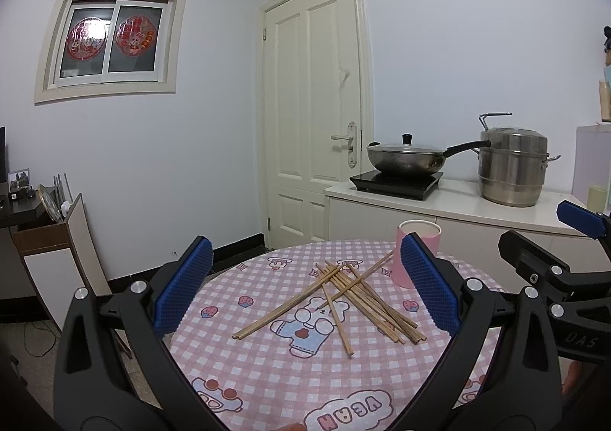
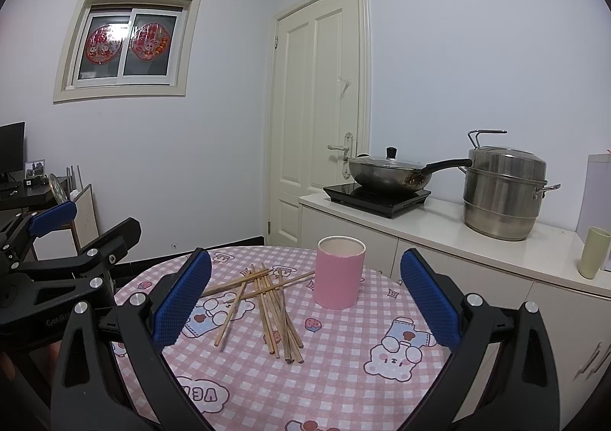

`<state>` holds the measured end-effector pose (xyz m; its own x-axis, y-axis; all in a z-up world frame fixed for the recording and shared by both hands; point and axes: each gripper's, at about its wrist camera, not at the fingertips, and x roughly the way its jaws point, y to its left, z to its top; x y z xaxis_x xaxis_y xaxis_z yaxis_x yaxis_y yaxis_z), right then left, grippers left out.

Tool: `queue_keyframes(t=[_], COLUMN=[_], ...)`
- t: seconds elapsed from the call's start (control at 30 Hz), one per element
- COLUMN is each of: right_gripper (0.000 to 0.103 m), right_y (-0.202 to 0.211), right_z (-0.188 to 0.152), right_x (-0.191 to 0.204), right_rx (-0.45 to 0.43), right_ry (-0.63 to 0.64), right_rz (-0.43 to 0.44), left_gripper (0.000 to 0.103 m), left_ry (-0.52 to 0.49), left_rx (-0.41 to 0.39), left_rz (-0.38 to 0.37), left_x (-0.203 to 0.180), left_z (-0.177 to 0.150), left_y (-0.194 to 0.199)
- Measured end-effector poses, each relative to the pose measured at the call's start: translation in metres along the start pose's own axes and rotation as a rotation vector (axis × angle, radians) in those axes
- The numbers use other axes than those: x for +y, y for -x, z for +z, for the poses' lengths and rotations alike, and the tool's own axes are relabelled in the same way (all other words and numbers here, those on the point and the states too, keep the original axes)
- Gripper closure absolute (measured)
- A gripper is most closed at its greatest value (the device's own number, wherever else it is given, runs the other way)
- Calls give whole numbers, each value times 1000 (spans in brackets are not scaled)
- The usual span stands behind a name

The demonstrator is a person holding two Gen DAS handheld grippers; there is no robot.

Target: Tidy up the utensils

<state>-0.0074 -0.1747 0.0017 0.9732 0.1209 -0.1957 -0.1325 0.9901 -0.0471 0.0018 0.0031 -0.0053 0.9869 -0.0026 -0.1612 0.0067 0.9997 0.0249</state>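
Several wooden chopsticks [image 1: 345, 297] lie in a loose crossed pile on the round table with the pink checked cloth [image 1: 267, 366]; they also show in the right wrist view [image 2: 267, 305]. A pink cup [image 2: 339, 272] stands upright just right of the pile, partly hidden behind a blue pad in the left wrist view [image 1: 410, 255]. My left gripper [image 1: 305, 285] is open and empty, hovering above the near side of the pile. My right gripper [image 2: 305, 289] is open and empty, above the table near the cup.
A white counter [image 2: 439, 236] behind the table holds a black induction hob with a lidded wok [image 2: 389, 173], a steel steamer pot [image 2: 504, 194] and a pale green cup [image 2: 592, 251]. A cream door [image 1: 317, 106] is behind. A low cabinet [image 1: 49, 251] stands at left.
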Motion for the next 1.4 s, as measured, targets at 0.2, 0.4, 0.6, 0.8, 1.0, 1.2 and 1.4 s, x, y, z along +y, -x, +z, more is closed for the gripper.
queue_keyframes(t=[0.2,0.4,0.6,0.8,1.0,1.2,1.4], right_gripper=[7,7,7,7,7,7,7], right_y=[-1,-1,-1,-2,-4,-9,-14], right_z=[-1,-1,-1,-2,-2,-2,-2], right_x=[1,2,2,1,-1,-3,-6], right_rx=[-1,0,-2,4,11,20,32], right_ry=[-7,-6,-9,-9,-16,-29,-44], right_rz=[3,3,4,5,3,6,8], left_gripper=[6,6,6,6,6,6,6], left_ry=[-3,0,-5,-3,-13,-31,-23], left_rx=[0,-10,-17,-16,-3,14,33], left_rz=[4,4,5,4,5,3,-4], left_x=[2,4,4,4,3,1,2], left_z=[-1,-2,-3,-3,-4,-6,-8], left_y=[-1,0,1,1,-3,-9,-17])
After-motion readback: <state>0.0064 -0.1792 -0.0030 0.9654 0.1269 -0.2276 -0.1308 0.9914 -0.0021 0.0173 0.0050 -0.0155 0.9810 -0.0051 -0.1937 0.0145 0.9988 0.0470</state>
